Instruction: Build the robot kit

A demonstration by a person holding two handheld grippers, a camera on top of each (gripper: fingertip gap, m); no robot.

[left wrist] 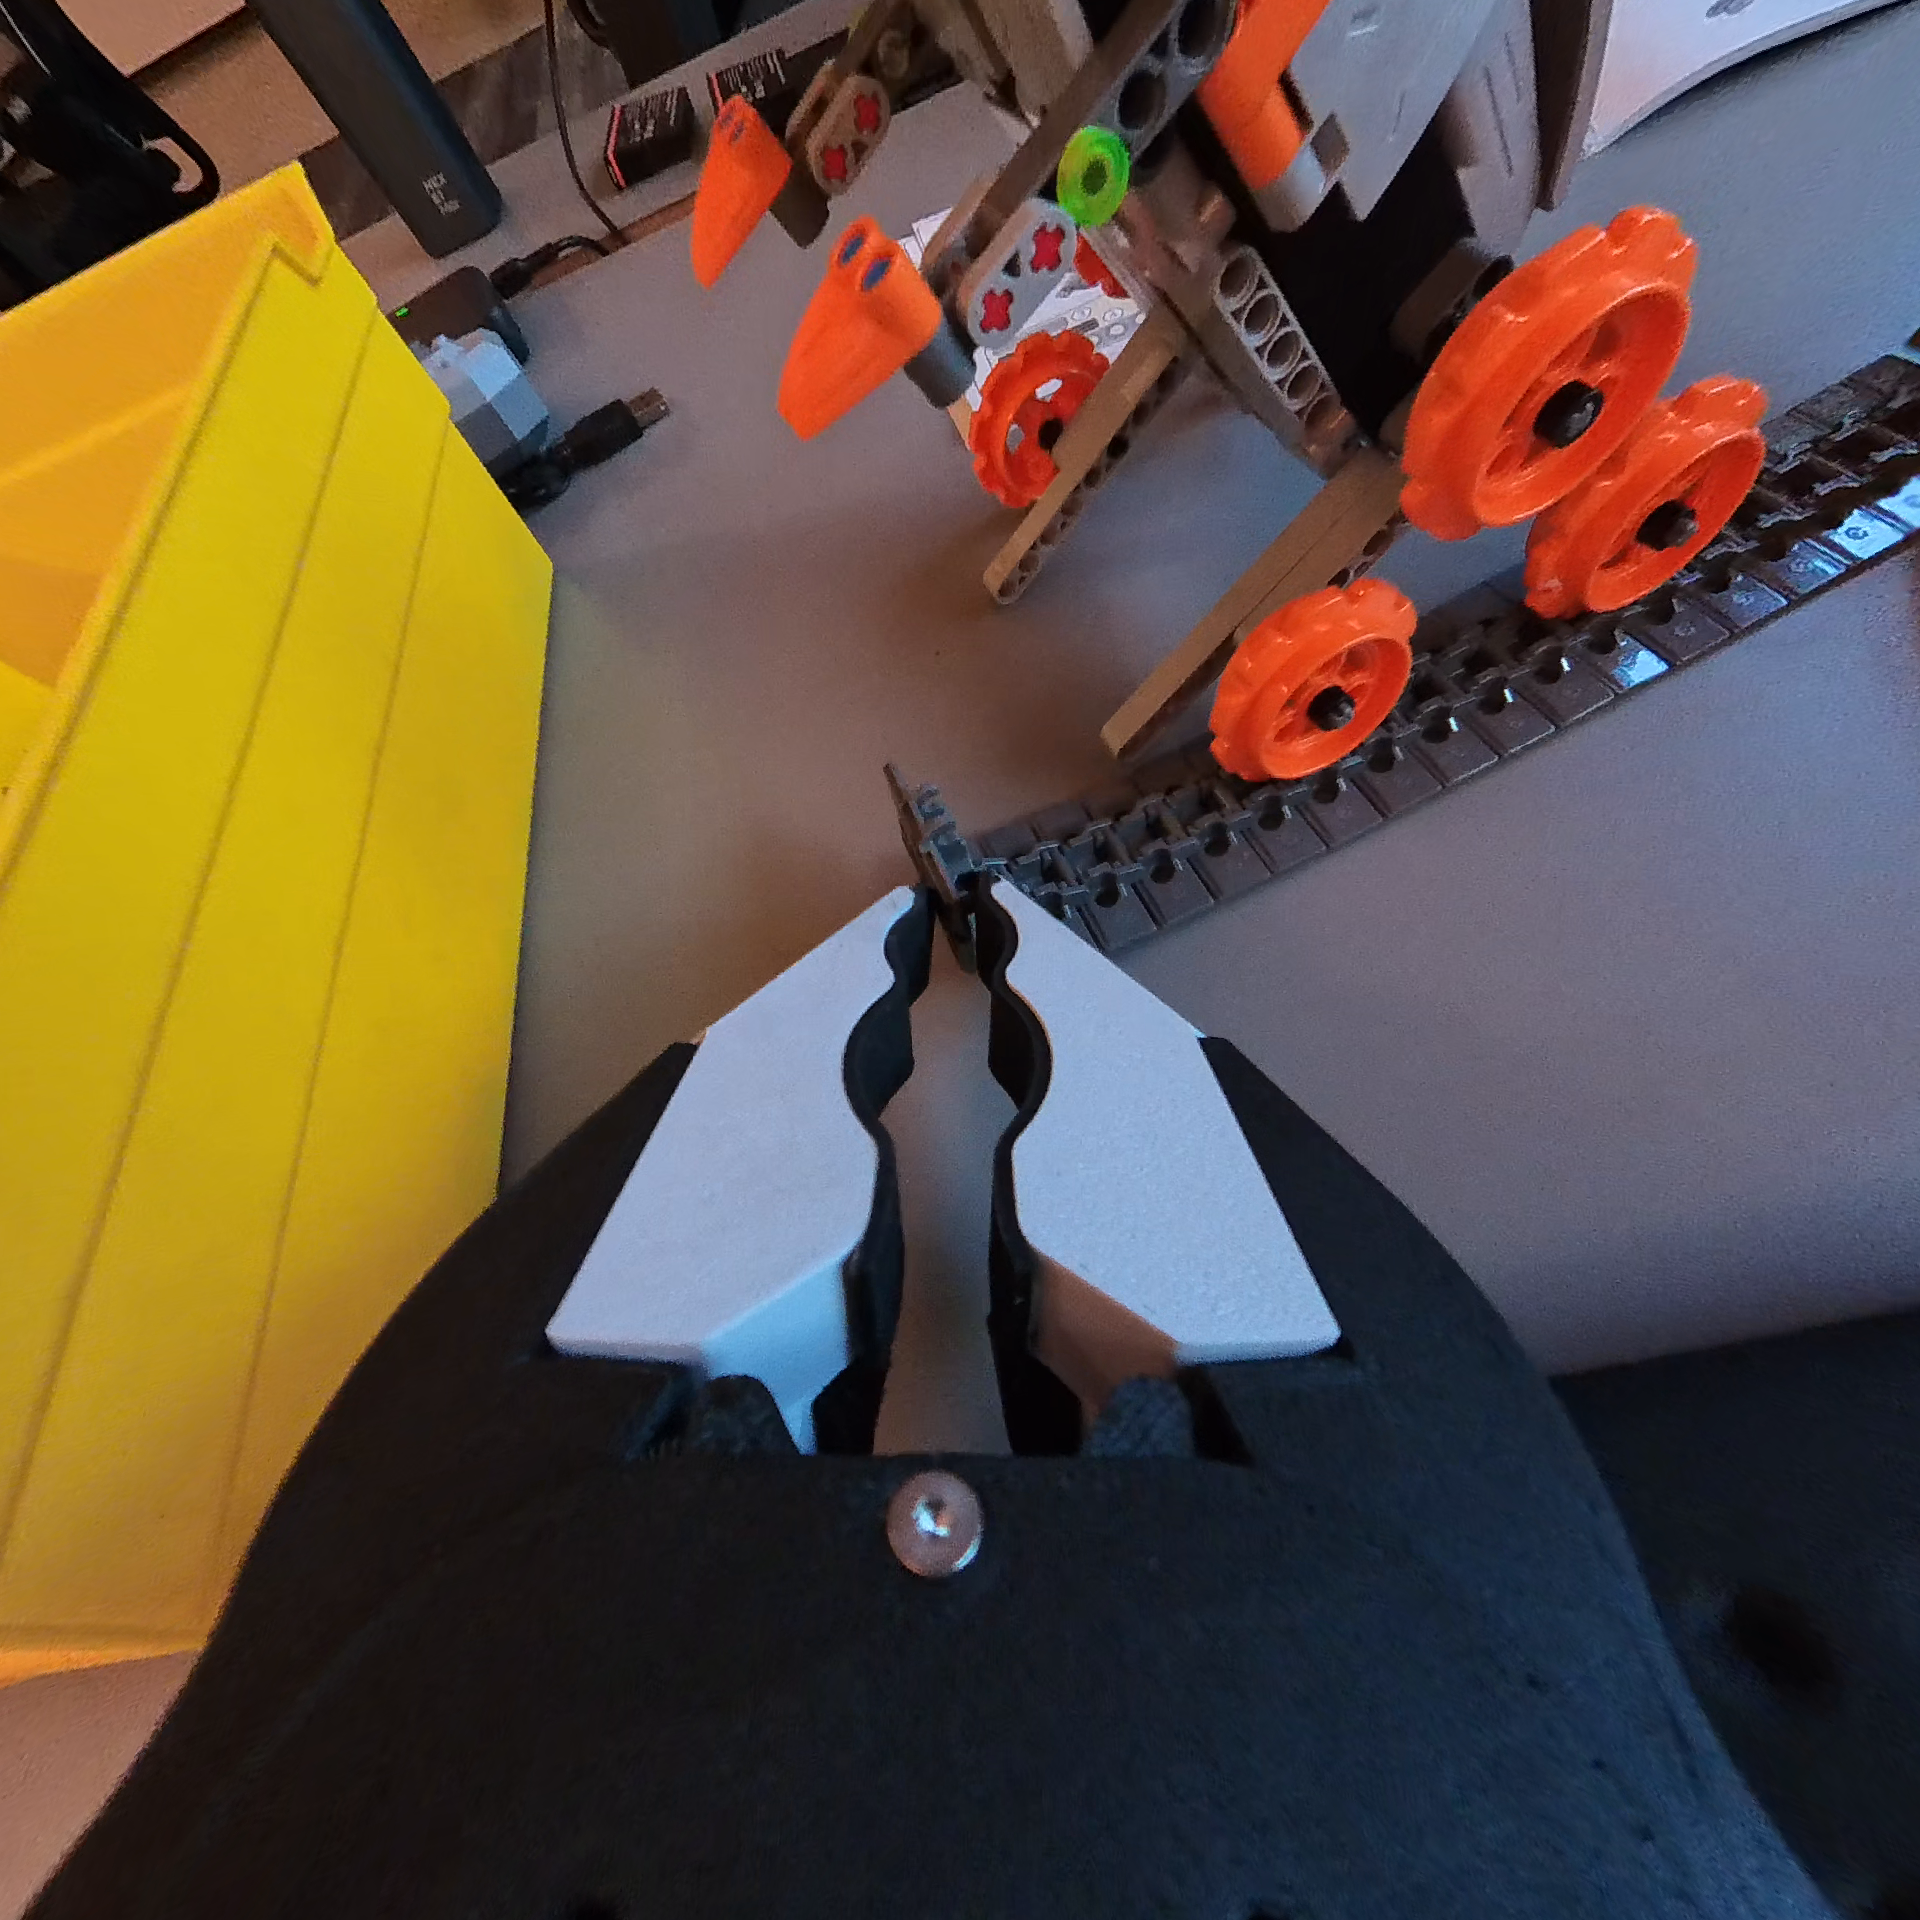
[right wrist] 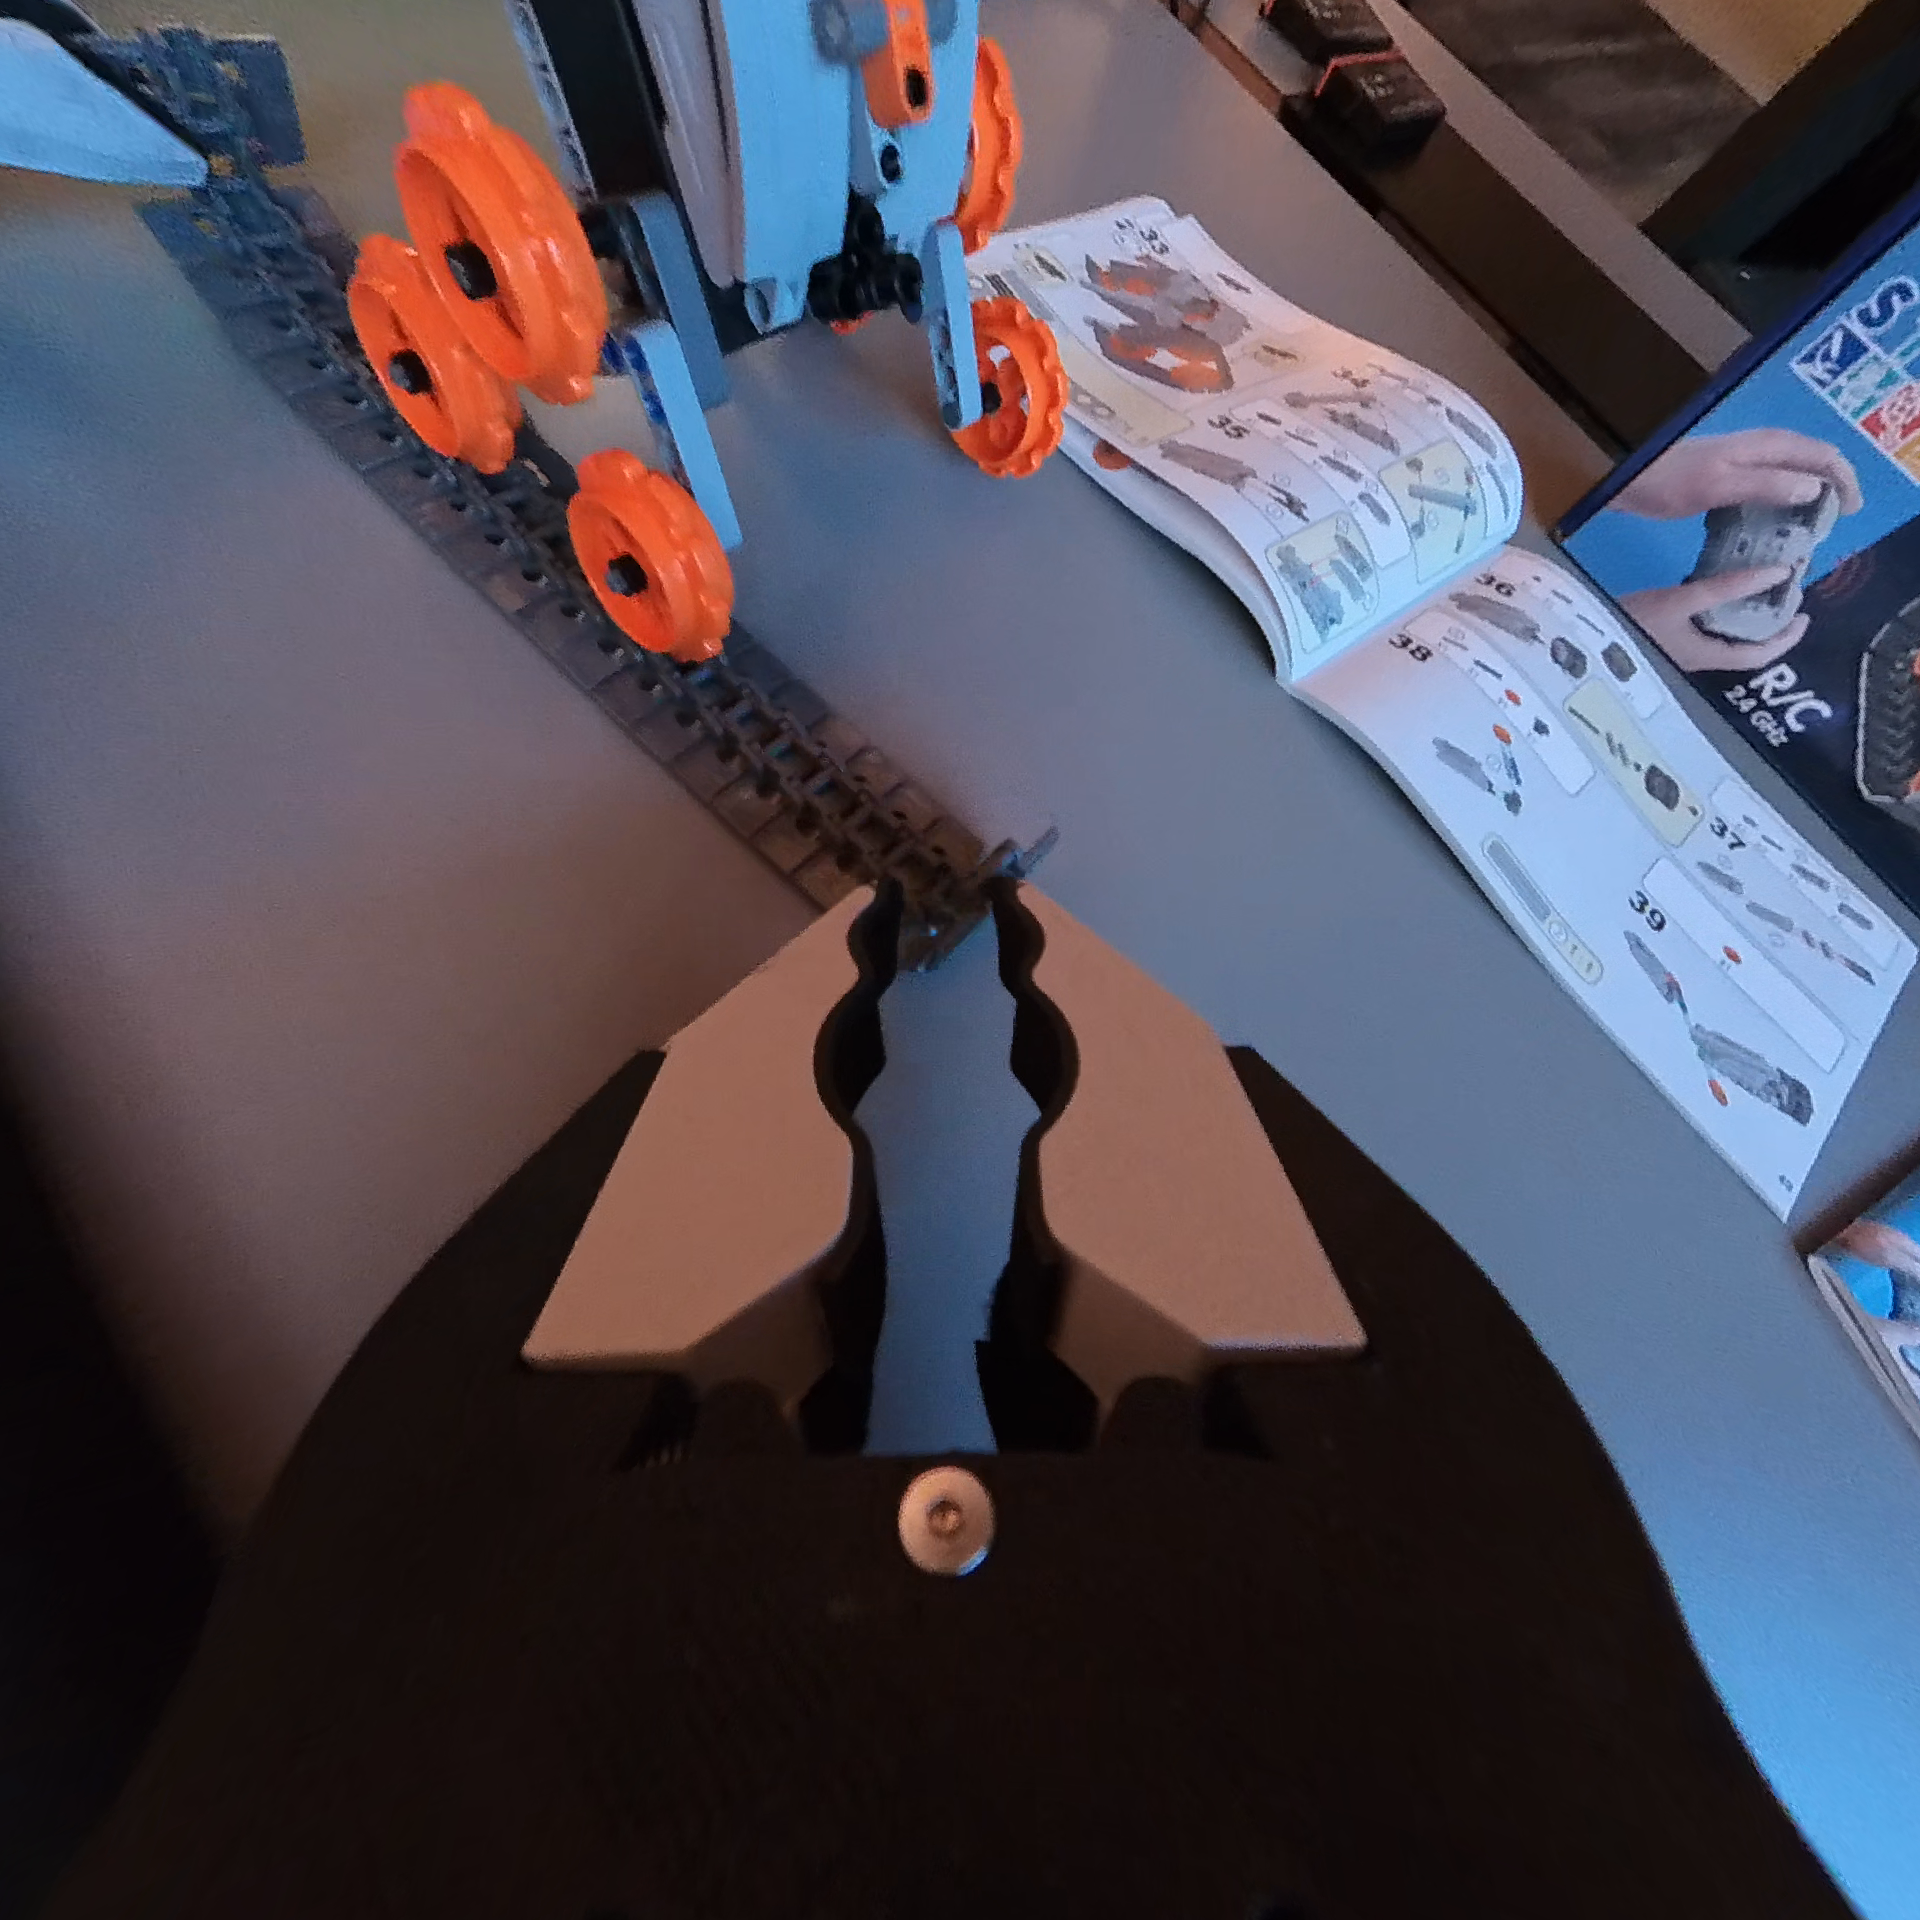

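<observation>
While the yellow bin (left wrist: 239,831) fills the far left of the left wrist view, the left gripper (left wrist: 961,914) sits just right of it, its jaws narrowed onto the upturned end link of a dark tread chain (left wrist: 1455,717). That chain runs flat along the grey desk (left wrist: 1558,1091) toward the right, passing under three orange wheels (left wrist: 1314,681) of a tracked toy vehicle (left wrist: 1351,156) built from grey beams.

Seen from the right wrist view, the same chain (right wrist: 582,623) runs away to the upper left, and the right gripper (right wrist: 940,914) has its jaws close together on the chain's other end, which lifts slightly off the desk. To its right lie an open instruction booklet (right wrist: 1455,665) and a blue box (right wrist: 1787,540).

Both grips catch only a thin end link at the fingertips, so either end could slip free if pulled sideways. Uneven tension might unclip links, or drag the wheels and tip the vehicle.
</observation>
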